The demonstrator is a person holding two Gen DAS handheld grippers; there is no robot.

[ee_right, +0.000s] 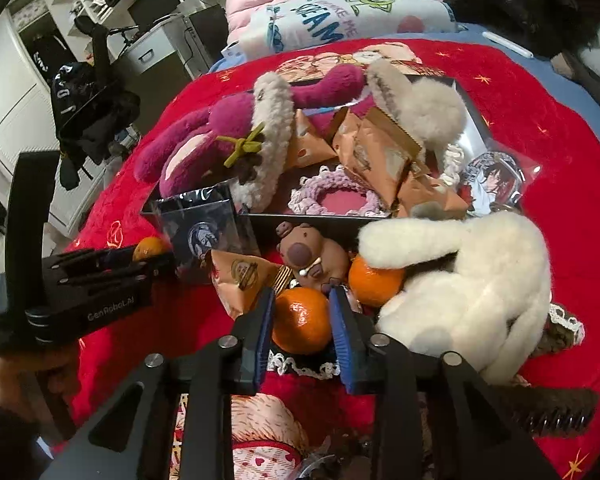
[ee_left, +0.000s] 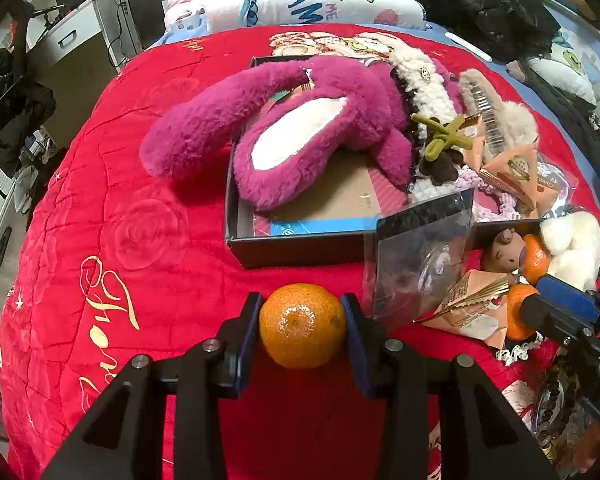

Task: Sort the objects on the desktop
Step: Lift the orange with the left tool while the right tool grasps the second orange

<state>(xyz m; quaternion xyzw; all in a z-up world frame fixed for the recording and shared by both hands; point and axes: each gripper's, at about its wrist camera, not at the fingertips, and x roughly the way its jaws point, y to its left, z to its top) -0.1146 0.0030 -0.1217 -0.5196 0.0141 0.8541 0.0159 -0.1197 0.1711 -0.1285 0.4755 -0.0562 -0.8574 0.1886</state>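
Left gripper pinches a mandarin above the red blanket; right gripper clamps another mandarin near the capybara toy, apparently collecting fruit for sorting.

We see the left gripper clamped on a round orange tangerine, its blue pads touching the fruit on both sides above the red embroidered bed blanket. Beyond it lies a shallow black cardboard box holding a magenta plush toy with white ear linings. At right, the right gripper reaches a second orange tangerine beside a small brown animal figurine.
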